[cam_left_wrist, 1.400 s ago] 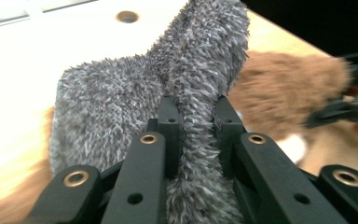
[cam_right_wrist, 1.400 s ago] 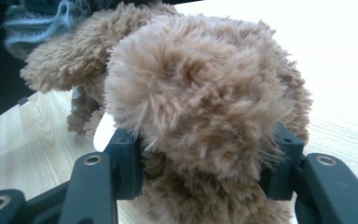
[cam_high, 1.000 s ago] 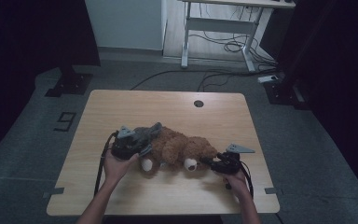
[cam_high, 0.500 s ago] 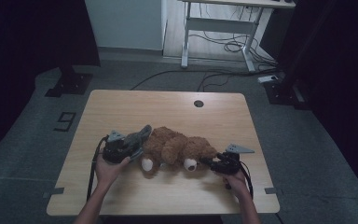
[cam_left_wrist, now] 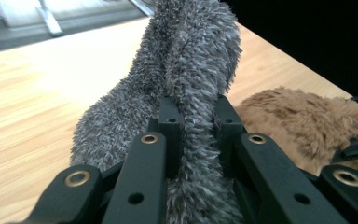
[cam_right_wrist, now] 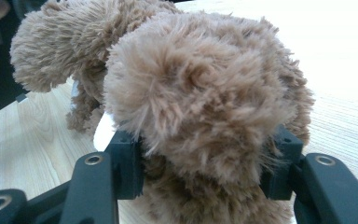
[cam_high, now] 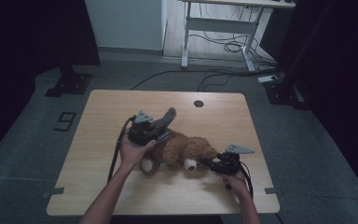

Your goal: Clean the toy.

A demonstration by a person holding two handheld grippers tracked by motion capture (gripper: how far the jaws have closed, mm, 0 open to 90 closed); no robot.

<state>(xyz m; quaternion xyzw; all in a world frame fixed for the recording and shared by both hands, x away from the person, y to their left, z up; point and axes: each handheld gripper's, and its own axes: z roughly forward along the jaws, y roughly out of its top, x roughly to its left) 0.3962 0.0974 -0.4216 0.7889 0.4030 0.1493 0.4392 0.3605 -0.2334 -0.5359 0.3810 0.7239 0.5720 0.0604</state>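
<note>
While jaws clamp it, the teddy bear (cam_high: 182, 150) hides its face.

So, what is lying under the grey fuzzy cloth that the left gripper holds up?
Under the grey fuzzy cloth, clamped by the left gripper, lies the brown plush toy on the table. The cloth's lower end covers where the two meet.

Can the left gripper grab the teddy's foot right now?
Probably not yet. The left gripper is already shut on a grey fuzzy cloth, so its jaws are full. The teddy bear lies just below it, with nothing else between them.
</note>
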